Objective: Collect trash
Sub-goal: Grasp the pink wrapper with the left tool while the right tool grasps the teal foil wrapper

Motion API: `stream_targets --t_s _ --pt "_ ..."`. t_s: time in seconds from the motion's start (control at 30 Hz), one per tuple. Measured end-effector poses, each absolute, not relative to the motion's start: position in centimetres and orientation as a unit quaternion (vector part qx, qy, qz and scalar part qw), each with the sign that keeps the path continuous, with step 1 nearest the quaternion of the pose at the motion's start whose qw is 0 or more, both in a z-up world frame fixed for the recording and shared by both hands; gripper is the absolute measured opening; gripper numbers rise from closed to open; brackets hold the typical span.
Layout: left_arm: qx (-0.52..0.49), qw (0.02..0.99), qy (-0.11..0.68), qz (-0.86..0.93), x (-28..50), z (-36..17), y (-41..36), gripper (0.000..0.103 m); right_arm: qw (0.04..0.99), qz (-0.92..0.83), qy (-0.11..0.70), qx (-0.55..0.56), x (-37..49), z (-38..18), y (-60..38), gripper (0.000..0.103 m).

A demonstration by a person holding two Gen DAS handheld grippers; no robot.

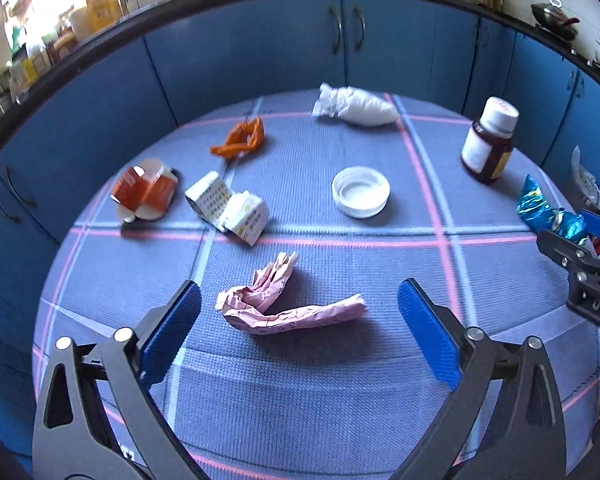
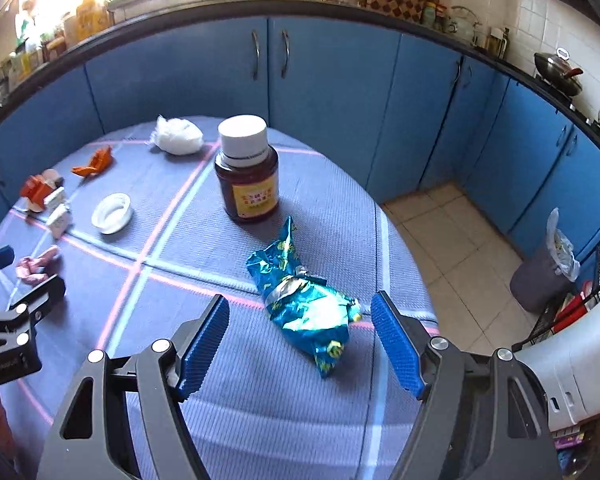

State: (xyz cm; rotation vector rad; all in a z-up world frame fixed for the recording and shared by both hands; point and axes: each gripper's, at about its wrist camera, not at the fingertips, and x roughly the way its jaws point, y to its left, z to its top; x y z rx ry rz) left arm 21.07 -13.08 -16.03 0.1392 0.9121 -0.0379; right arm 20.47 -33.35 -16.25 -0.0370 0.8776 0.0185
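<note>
The left gripper (image 1: 300,328) is hanging spread wide over the pink crumpled paper (image 1: 288,304), whose long axis is running across the gap from pad to pad (awkward). The right gripper (image 2: 300,340), also spread, is straddling the blue foil wrapper (image 2: 304,300) lying on the tablecloth (image 2: 236,400).

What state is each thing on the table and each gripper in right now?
Left gripper: open, pink crumpled paper between its fingers, untouched.
Right gripper: open, astride the crumpled blue foil wrapper.
Brown bottle: upright, white cap on.
Loose white lid: lying hollow side up.
Small printed white carton: crushed, on its side.
</note>
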Motion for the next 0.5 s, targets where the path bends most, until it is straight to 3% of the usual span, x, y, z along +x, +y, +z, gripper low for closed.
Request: stream_targets --t_s 0.1,0.17,0.23,0.33,0.43,0.5 --pt "0.051 0.885 0.461 -0.026 21.7 -17.1 -12.6 0.084 0.902 0.003 0.431 -0.018 21.1 -16.8 -33.4 0.071" --pt "0.034 0.886 0.461 -0.031 21.7 -17.2 -12.2 0.081 0.899 0.011 0.437 -0.015 21.3 -17.1 -33.4 0.057" --pt "0.030 0.888 0.458 -0.037 21.5 -17.0 -12.2 0.064 0.898 0.028 0.439 0.000 21.2 -17.0 -33.4 0.042" --pt "0.032 0.887 0.457 -0.050 21.1 -16.5 -12.6 0.042 0.895 0.043 0.443 -0.006 20.9 -16.8 -33.0 0.038" --pt "0.018 0.887 0.457 -0.065 20.8 -15.7 -12.6 0.028 0.897 0.055 0.438 -0.007 20.0 -16.3 -32.4 0.037" --pt "0.016 0.888 0.453 -0.074 20.3 -14.8 -12.8 0.026 0.899 0.059 0.434 -0.008 19.2 -15.8 -32.3 0.037"
